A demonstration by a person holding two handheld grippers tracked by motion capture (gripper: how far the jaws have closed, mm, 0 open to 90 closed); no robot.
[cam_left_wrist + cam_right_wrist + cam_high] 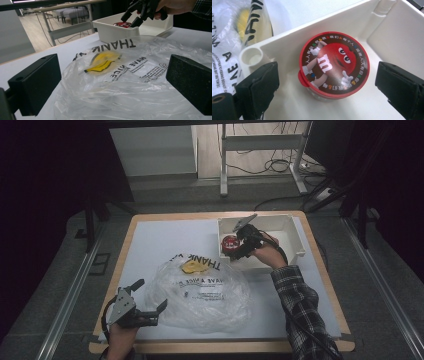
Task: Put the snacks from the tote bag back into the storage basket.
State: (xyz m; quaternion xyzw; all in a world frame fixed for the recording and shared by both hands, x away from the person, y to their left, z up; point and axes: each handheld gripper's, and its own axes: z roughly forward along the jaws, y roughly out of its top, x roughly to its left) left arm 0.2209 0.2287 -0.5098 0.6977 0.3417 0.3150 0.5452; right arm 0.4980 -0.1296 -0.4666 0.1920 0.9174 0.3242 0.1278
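Right now the right gripper (239,245) hangs over the near-left corner of the white bin (295,239), which sits at the far right of the surface (150,240). Its fingers (259,86) stand wide apart on either side of a red-lidded tub (334,64), clear of it and pressing on nothing. The tub stands upright on the bin floor, close to the corner, its lid printed with a red cartoon candy figure.

Nearer the person, the left gripper (152,312) rests at the front left edge of the surface, just beside a crumpled clear plastic bag (200,292). Its fingers (37,82) are also spread wide, with the bag lying ahead between them and untouched. The bag carries black lettering and a yellow smiley (103,62), and lies just short of the bin.
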